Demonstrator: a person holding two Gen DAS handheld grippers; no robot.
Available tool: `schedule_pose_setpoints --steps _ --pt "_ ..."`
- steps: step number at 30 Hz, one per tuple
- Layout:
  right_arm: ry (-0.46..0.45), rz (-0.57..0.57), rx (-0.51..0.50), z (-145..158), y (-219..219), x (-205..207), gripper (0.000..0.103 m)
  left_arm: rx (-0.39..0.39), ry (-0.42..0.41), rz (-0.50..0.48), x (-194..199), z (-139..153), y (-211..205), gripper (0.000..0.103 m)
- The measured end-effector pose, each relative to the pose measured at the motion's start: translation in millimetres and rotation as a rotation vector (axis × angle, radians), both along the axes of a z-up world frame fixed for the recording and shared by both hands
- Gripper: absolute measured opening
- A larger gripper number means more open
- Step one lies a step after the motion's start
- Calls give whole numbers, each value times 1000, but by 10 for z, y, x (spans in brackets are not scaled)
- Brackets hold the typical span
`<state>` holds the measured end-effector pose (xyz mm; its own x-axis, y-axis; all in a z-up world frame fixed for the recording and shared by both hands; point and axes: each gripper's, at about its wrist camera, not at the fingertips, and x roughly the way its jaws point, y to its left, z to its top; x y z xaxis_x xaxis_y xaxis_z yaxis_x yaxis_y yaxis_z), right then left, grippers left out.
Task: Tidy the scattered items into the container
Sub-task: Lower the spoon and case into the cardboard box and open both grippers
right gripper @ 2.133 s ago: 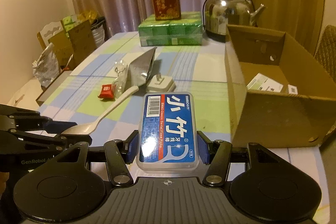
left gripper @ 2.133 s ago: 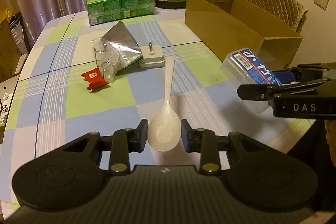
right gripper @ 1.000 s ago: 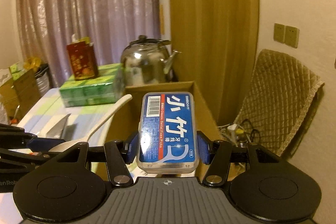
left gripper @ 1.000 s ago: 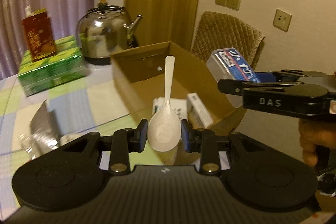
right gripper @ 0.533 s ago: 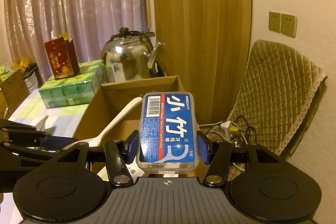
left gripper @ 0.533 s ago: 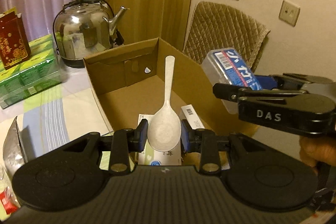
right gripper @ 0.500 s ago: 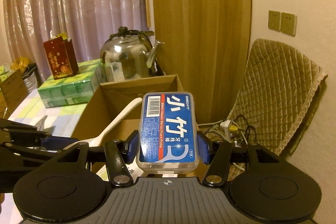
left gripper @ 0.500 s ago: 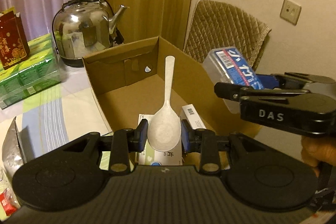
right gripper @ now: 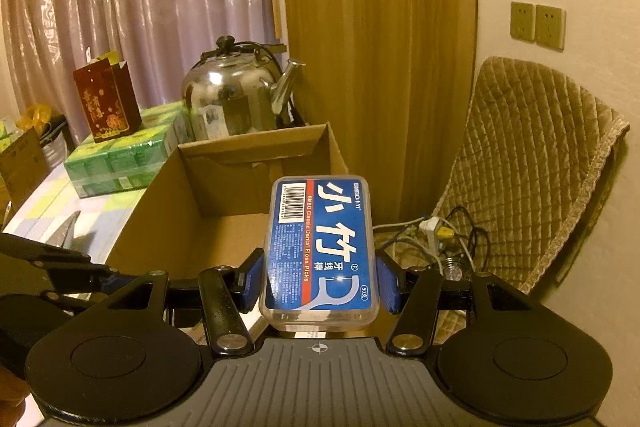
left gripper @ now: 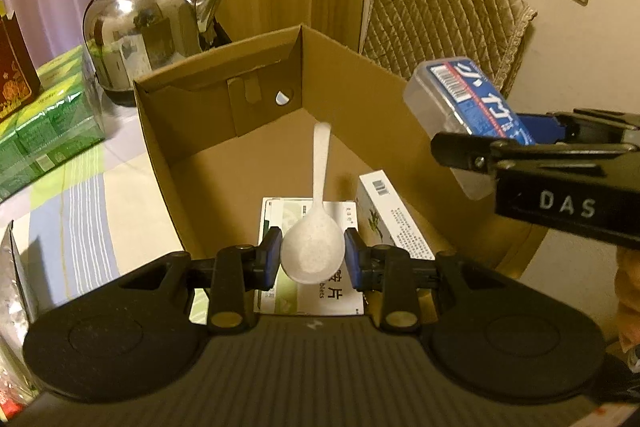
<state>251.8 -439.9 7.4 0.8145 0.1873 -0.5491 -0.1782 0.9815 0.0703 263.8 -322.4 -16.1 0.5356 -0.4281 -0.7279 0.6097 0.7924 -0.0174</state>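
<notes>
Left gripper [left gripper: 312, 259] is clamping the spoon [left gripper: 314, 247] at centre frame over the cardboard box [left gripper: 192, 163]; right gripper [right gripper: 319, 281] is clamping the floss-pick case [right gripper: 320, 247]. Lowering before releasing should prevent bouncing.

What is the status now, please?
Left gripper shut on spoon, over box. Right gripper shut on floss case, near box rim. Nothing blocking.

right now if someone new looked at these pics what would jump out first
The white spoon, pinched at its bowl by the left gripper, hangs over the open cardboard box. Beside it the right gripper holds a blue floss pick case above the box's right side. A shiny steel kettle stands behind the box.
</notes>
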Motion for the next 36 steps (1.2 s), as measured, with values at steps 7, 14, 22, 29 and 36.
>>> schedule_pose_setpoints --steps 7,14,22,29,36 --pt "5 7 -2 -1 16 9 53 -16 -3 14 -15 38 56 28" --pt "22 26 -7 -19 87 34 53 -50 -46 30 -121 232 239 32" --pt "104 50 10 -158 219 192 53 -76 -56 87 -212 337 568 33" --pt "170 48 -30 -257 318 362 53 -121 -42 110 -286 364 758 36" --pt "241 60 -61 -403 358 464 53 -148 -34 132 -309 336 855 39"
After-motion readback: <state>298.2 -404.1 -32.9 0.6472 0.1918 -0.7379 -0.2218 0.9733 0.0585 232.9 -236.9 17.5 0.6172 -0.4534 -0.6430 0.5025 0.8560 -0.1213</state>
